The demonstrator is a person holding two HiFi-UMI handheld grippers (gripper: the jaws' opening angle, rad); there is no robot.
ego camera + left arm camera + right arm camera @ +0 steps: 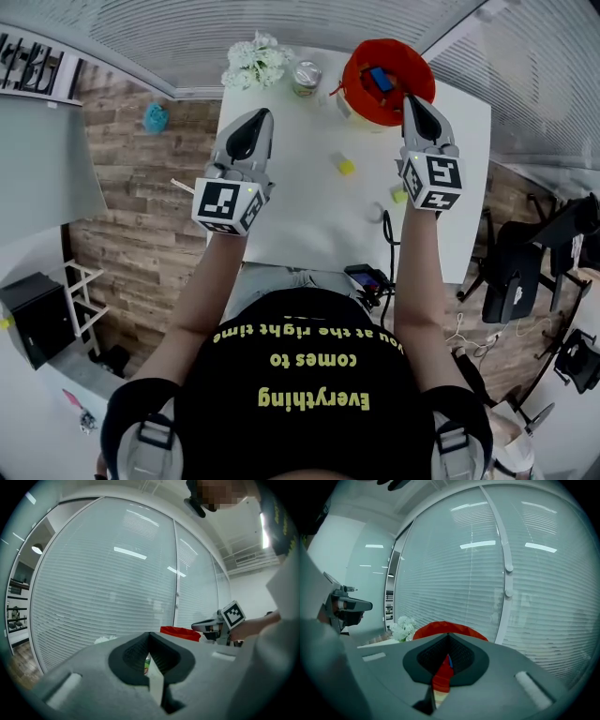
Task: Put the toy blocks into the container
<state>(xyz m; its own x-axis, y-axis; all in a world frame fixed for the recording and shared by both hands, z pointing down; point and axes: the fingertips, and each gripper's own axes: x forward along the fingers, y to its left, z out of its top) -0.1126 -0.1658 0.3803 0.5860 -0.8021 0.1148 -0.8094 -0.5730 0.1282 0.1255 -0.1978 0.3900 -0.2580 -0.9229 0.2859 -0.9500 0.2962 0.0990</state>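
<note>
The red container (354,67) stands at the far right of the white table (300,225), with a blue block (380,78) inside it. A yellow block (346,167) lies mid-table, and a yellow-green block (399,195) lies beside my right gripper. My right gripper (410,101) hovers at the container's near rim, jaws shut and empty; its own view shows the red container (445,627) just past the tips (449,637). My left gripper (262,116) is held over the table's left side, its jaws meeting at the tip (150,634) with nothing in them.
White flowers (255,64) and a can (306,77) stand at the table's far edge, left of the container. A cable (386,230) runs over the near right edge. Blinds cover the glass wall behind the table. Dark chairs (525,262) stand to the right.
</note>
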